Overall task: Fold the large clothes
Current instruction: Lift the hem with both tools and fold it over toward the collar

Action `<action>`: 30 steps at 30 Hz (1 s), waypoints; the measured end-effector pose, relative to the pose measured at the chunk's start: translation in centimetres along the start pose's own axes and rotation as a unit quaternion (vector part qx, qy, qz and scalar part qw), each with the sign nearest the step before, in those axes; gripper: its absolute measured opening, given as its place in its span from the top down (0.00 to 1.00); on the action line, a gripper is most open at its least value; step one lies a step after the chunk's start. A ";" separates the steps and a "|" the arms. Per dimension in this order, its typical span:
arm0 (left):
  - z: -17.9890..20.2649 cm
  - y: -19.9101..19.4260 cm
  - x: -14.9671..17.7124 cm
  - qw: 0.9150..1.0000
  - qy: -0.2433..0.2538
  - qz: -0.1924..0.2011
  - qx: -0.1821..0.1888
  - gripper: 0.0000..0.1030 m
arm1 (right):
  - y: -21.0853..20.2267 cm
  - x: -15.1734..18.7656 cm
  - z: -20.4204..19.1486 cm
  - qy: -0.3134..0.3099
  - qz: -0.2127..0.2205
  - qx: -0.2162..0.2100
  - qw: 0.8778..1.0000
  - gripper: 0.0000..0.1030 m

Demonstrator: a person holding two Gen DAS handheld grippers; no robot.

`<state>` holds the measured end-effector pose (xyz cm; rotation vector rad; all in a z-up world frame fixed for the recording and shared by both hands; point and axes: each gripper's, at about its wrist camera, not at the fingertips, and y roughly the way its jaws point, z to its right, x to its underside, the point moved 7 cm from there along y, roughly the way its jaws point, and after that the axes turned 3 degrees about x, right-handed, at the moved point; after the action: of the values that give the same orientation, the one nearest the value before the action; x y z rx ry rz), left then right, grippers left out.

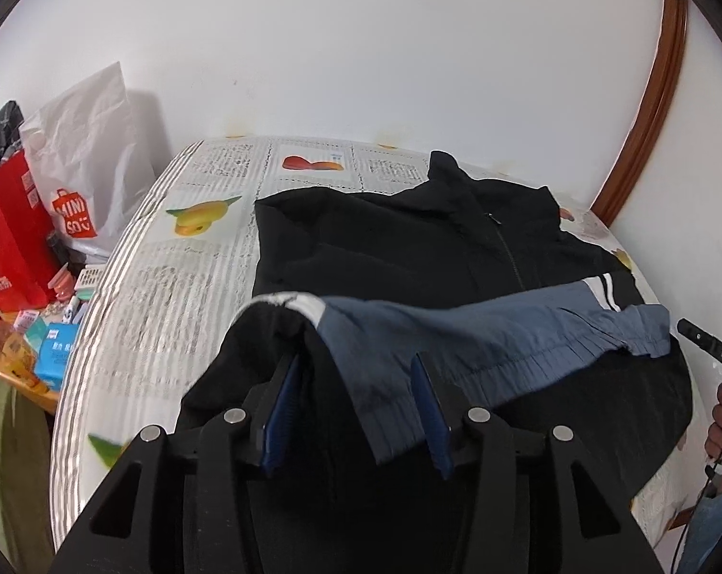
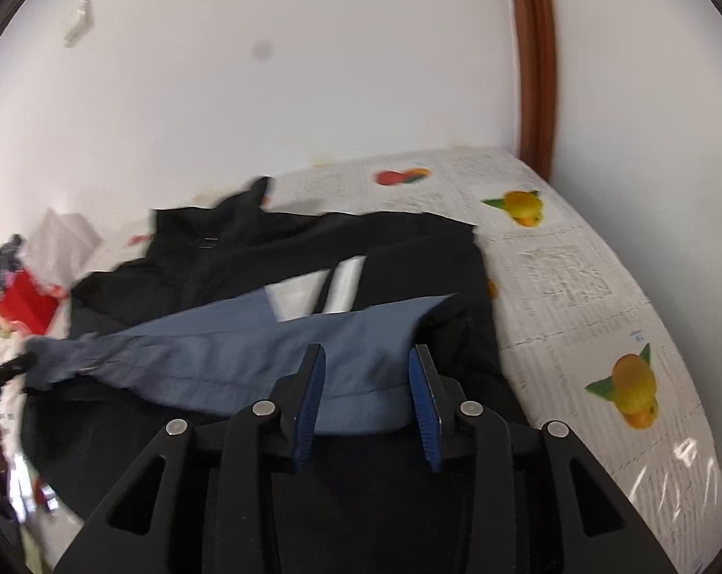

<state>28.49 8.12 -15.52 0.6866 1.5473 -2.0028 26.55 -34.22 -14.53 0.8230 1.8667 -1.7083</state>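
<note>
1. Count: 1 jacket, 2 hand-held grippers, 1 white bag, 1 red bag.
2. Left hand-held gripper: jaws apart, blue-grey hem lying between the pads, not pinched.
3. Right hand-held gripper: jaws apart, same hem between them, loose.
4. Hard to read: right view blurred; small clutter at the left edge indistinct; jacket's near edge hidden under the grippers.
5. Jacket: black, zipped, white stripes, spread on the fruit-print desk, hem folded up over the body.
</note>
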 end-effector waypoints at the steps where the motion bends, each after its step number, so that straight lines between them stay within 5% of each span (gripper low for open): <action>1: 0.1 -0.5 0.4 1.000 -0.003 0.000 0.003 0.56 | -0.7 0.4 -0.8 -0.007 -0.001 -0.013 1.000 0.64; 6: 0.7 -1.8 2.6 1.000 0.002 -0.008 0.009 0.56 | -0.8 3.1 -4.3 -0.049 -0.033 -0.040 0.997 0.65; 10: 1.6 -2.4 4.4 1.000 0.013 -0.017 0.020 0.56 | 1.0 5.5 -6.0 -0.095 -0.058 -0.029 0.993 0.87; 24: 5.6 3.3 5.6 0.993 0.010 -0.082 0.085 0.67 | 5.0 6.5 -5.7 -0.082 -0.092 -0.002 0.992 0.87; 30: 6.6 5.0 5.1 0.996 0.015 -0.069 0.056 0.73 | 5.5 6.1 -5.9 -0.064 -0.082 0.007 0.995 0.87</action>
<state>27.48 0.18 -21.01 0.6729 1.5468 -2.2045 26.39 -27.49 -22.01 0.5634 1.8808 -1.8302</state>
